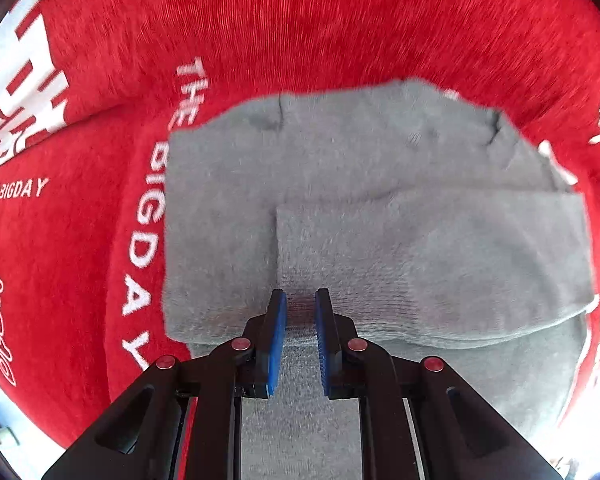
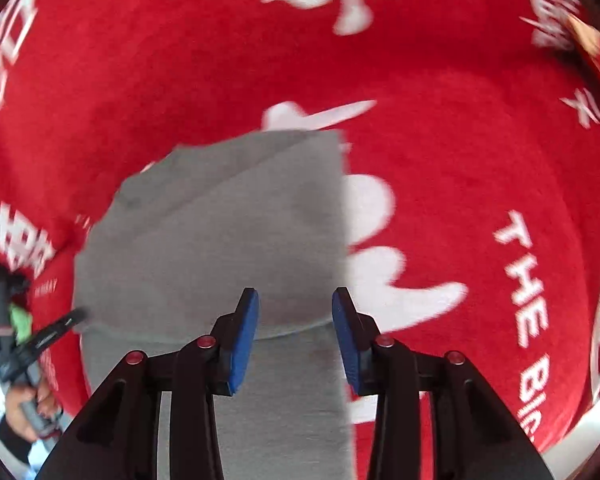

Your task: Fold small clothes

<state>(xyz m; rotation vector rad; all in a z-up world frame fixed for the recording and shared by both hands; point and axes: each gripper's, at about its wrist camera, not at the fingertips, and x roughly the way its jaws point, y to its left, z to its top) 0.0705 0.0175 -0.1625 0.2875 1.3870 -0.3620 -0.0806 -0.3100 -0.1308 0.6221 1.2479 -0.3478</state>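
A small grey garment (image 1: 380, 208) lies partly folded on a red blanket (image 1: 260, 20); one flap is folded over its near half. My left gripper (image 1: 301, 300) hovers at the garment's near folded edge with its blue pads a narrow gap apart, and I cannot tell whether cloth is pinched. In the right wrist view the same grey garment (image 2: 228, 232) lies below my right gripper (image 2: 296, 298), which is open and empty over its near right edge. The left gripper (image 2: 66, 322) and the hand holding it show at the far left.
The red blanket (image 2: 460, 140) carries white lettering and characters and covers the whole surface. A pale floor or edge shows at the bottom corners (image 1: 4, 432).
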